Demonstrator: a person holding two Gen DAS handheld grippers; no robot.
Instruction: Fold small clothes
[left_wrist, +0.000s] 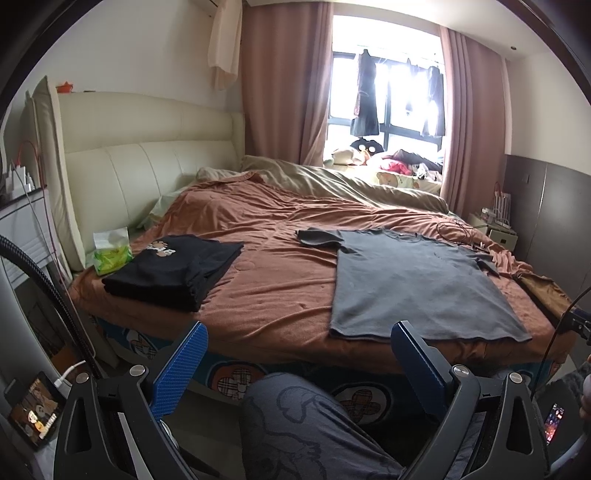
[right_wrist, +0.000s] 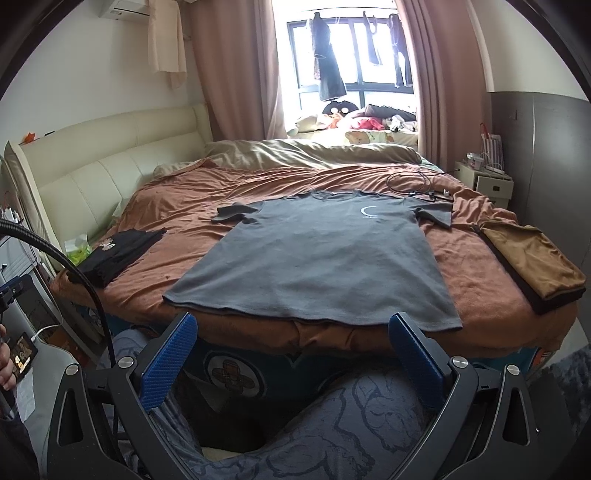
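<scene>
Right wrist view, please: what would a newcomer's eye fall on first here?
The grey T-shirt spread flat, front up, on the rust-brown bedspread, its hem at the near edge, draws the eye first. Folded black clothes lie to its left near the headboard, and a folded brown garment lies to its right. Both blue-fingered tools, right and left, hover open and empty before the bed.

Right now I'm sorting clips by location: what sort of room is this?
A bedroom, most likely: a bed with a padded headboard, a curtained window, and a grey T-shirt spread out.
</scene>
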